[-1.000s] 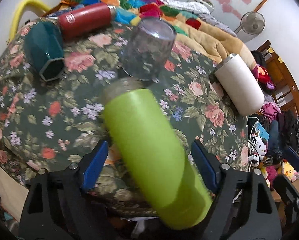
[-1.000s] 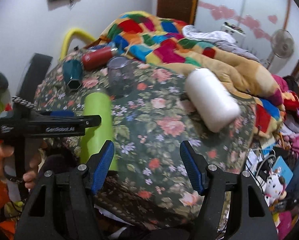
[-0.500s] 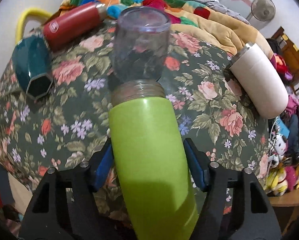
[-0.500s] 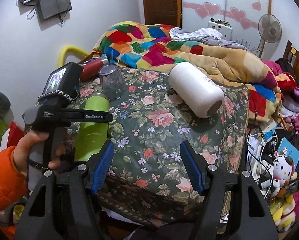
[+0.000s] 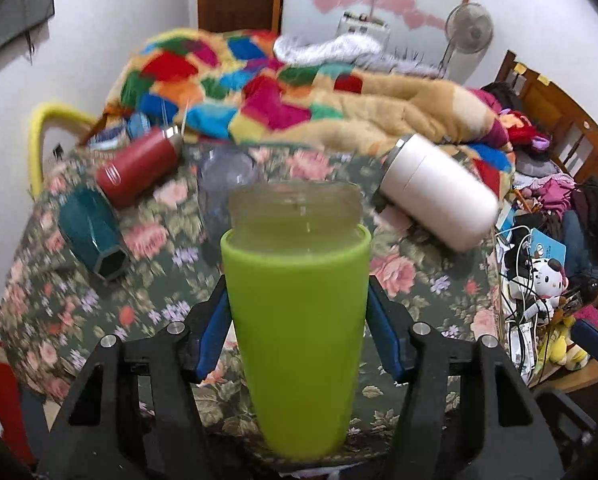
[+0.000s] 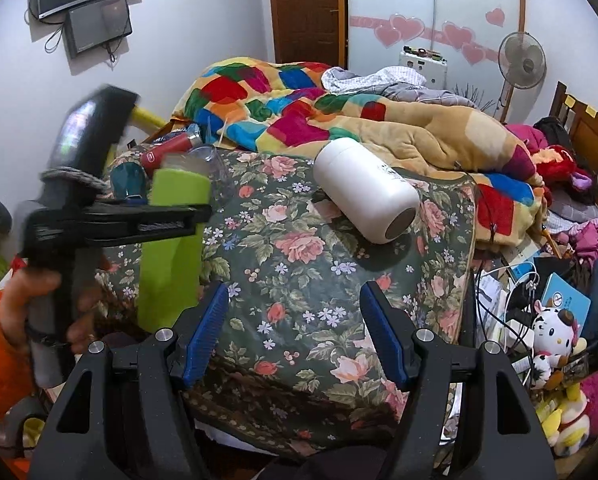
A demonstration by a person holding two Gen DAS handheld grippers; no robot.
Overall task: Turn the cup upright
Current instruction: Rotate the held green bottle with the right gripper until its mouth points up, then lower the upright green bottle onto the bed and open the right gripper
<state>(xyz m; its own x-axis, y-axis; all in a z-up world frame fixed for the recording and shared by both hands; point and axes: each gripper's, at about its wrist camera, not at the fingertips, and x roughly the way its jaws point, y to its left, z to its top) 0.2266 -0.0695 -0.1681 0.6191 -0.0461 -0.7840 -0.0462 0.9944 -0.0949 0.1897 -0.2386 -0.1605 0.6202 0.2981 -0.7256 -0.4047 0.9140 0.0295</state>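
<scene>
My left gripper (image 5: 297,332) is shut on the lime-green cup (image 5: 297,328), which stands nearly upright with its clear threaded mouth up, at the near left edge of the floral-covered table (image 5: 415,300). In the right wrist view the green cup (image 6: 175,240) is held by the left gripper (image 6: 171,220) at the table's left side. My right gripper (image 6: 295,328) is open and empty, over the table's near edge. A white cup (image 6: 365,190) lies on its side in the middle right, also in the left wrist view (image 5: 439,192).
A teal hexagonal cup (image 5: 93,232) and a red flask (image 5: 139,166) lie on their sides at the back left. A clear cup (image 5: 227,184) stands behind the green one. A patchwork quilt (image 5: 299,100) is heaped behind. Clutter and cables (image 6: 539,312) lie right of the table.
The left gripper closed on the lying green cup and tipped it up to nearly upright. The right gripper stayed open and drew back slightly.
</scene>
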